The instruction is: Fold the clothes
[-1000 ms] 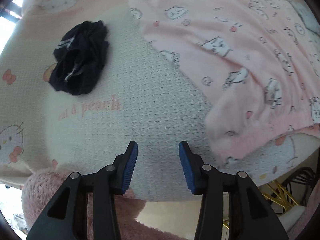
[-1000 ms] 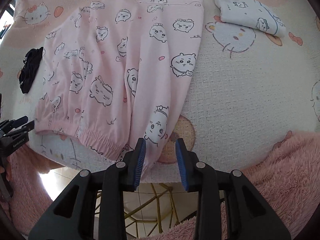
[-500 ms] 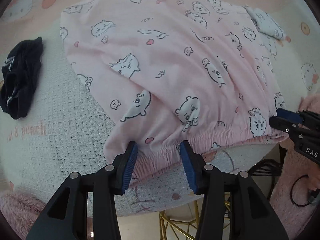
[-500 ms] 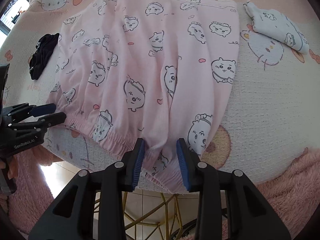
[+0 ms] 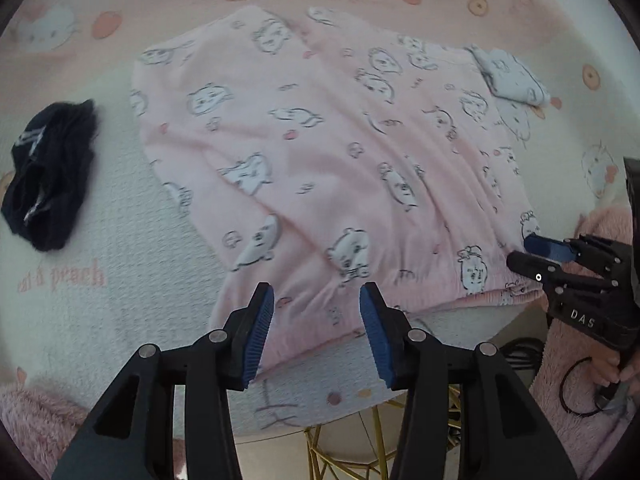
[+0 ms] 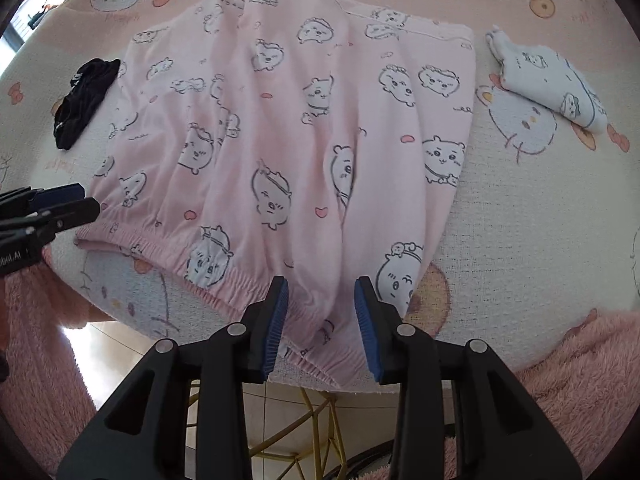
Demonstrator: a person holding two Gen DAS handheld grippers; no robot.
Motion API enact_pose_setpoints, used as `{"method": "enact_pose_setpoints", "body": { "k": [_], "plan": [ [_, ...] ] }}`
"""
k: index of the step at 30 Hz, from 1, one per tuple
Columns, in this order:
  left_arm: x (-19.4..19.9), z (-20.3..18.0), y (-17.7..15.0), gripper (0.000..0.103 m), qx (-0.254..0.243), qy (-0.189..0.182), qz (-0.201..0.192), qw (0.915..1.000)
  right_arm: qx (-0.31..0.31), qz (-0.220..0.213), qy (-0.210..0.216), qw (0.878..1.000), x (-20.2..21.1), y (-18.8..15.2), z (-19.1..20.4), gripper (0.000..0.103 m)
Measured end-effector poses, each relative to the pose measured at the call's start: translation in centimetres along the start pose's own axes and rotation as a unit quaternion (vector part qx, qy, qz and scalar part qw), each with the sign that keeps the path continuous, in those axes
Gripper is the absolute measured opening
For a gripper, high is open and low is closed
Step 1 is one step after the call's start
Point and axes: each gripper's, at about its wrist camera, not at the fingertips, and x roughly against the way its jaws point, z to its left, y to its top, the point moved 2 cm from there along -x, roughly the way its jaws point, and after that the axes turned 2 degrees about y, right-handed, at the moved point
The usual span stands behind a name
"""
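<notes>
Pink pyjama trousers (image 6: 304,148), printed with cartoon animals, lie spread flat on my table (image 6: 532,216), which is covered by a cream and pink cartoon-cat cloth. Waistband at the far side, elastic cuffs at the near edge, one cuff hanging slightly over the table edge. Fabric has soft wrinkles running lengthwise.

My left gripper (image 5: 316,330) hovers over the cuff on its side, jaws apart, blue pads not pressing anything; the cuff hem lies below and between them. Released, nothing held.

My right gripper (image 6: 320,326) sits above the other cuff, jaws apart with a narrower gap, pads clear of the fabric as far as I can see. Also released. In the left wrist view the right gripper (image 5: 536,254) shows from the side at the trousers' corner; whether it touches the fabric I cannot tell.

A black crumpled garment (image 5: 50,174) lies on the table to the left of the trousers, apart from them. A folded white printed garment (image 6: 548,84) sits to the right near the waistband corner, just beside it.

Fluffy pink sleeves (image 6: 576,380) show at the lower frame edges. Gold wire legs (image 6: 304,420) visible under the table edge.
</notes>
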Motion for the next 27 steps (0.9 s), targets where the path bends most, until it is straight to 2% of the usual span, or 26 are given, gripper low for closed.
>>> {"method": "enact_pose_setpoints", "body": {
  "k": [1,2,4,5,6,9,10,13,14,17,20,22,24,25,27],
  "plan": [
    [-0.8,-0.5,0.0,0.047,-0.014,-0.002,0.01,0.9998,-0.021,-0.003,0.006,1.0,0.3,0.0,-0.9,0.035],
    [-1.7,-0.9,0.0,0.047,-0.029,0.012,0.025,0.9992,-0.042,-0.006,0.012,0.999,0.5,0.0,-1.8,0.035],
    [-2.0,-0.3,0.3,0.053,-0.024,0.031,0.031,0.9987,-0.069,0.01,0.019,0.997,0.7,-0.5,-3.7,0.035],
    [-2.0,0.6,0.2,0.053,0.0,0.033,0.042,0.9986,-0.081,0.018,0.023,0.996,0.8,-0.7,-4.6,0.035],
    [-1.8,1.8,0.1,0.054,0.024,0.038,0.049,0.9978,-0.082,0.045,0.029,0.995,0.1,-1.1,-4.9,0.035],
    [-0.8,5.0,-0.9,0.056,0.062,0.103,0.061,0.9909,-0.092,0.05,0.02,0.994,0.0,-1.5,-5.4,0.035],
    [-0.5,6.0,-1.4,0.057,0.077,0.116,0.066,0.988,-0.085,0.034,0.017,0.996,0.3,-1.0,-4.9,0.035],
    [0.8,7.8,-1.8,0.057,0.127,0.091,0.055,0.9862,-0.049,-0.008,0.033,0.998,1.6,-0.2,-3.3,0.035],
    [1.4,7.6,-1.6,0.057,0.127,0.085,0.042,0.9874,-0.033,-0.014,0.035,0.999,1.6,-0.1,-2.6,0.035],
    [2.6,4.8,-0.2,0.057,0.087,0.032,-0.001,0.9957,0.017,0.009,0.016,1.0,0.1,-0.6,-0.2,0.035],
    [1.0,1.1,1.1,0.057,0.029,-0.001,-0.005,0.9996,0.042,0.023,-0.006,0.999,-1.0,-0.7,0.5,0.036],
    [-1.3,0.3,1.2,0.057,0.0,0.044,0.039,0.9983,0.019,0.019,0.01,1.0,-0.4,-0.7,-0.5,0.035],
    [-1.1,1.3,1.1,0.057,0.03,0.034,0.039,0.9982,-0.022,0.023,0.001,0.999,0.0,-1.1,-2.6,0.035],
    [-0.8,2.1,0.9,0.057,0.038,0.054,0.042,0.9969,-0.035,0.04,-0.014,0.998,-0.2,-1.6,-3.8,0.036],
    [-0.2,3.4,0.5,0.058,0.047,0.094,0.045,0.9935,-0.061,0.057,-0.006,0.997,-0.1,-2.3,-5.3,0.039]
  ]
}}
